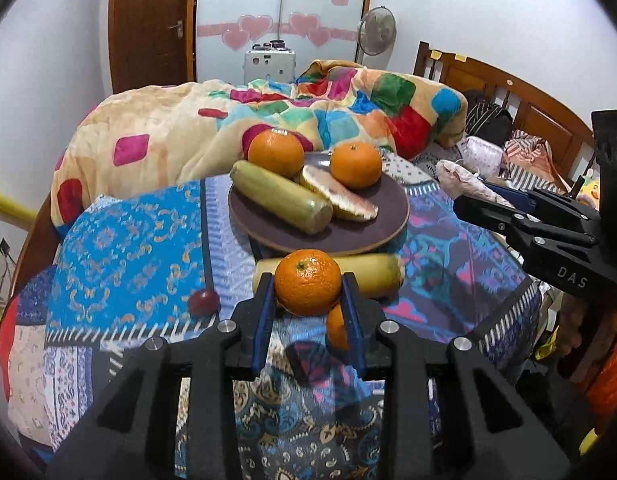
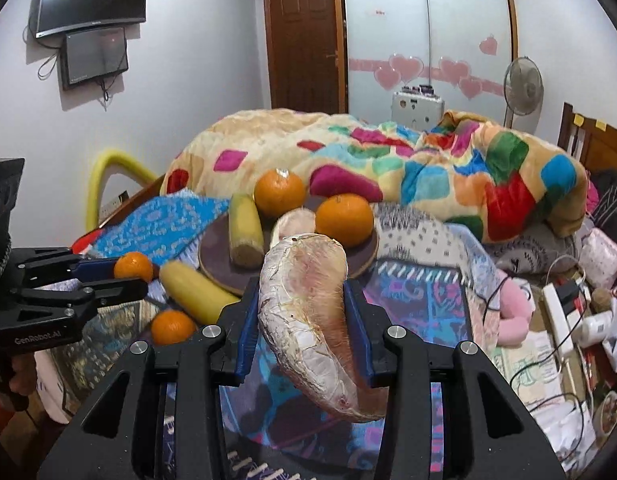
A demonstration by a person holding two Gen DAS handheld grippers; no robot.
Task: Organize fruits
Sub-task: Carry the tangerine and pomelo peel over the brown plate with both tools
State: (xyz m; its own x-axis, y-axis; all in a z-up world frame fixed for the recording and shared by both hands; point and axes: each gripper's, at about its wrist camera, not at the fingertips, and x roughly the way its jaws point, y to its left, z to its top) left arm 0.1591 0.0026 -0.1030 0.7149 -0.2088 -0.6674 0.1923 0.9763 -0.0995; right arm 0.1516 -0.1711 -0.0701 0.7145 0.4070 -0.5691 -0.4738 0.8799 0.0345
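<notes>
Between left tongs (image 1: 308,300): mandarin (image 1: 307,282), clamped.

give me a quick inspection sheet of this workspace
surface: patterned cloth over a bed
job's things: plate holds two oranges, a yellow cylinder fruit and pomelo segments; off it lie another yellow cylinder, an orange and a grape
clutter: bottles, papers at right
grippers: left gripper shut on mandarin; right gripper shut on pomelo segment
cables: power strip with wires
surroundings: blanket, fan, door, wall screens
</notes>
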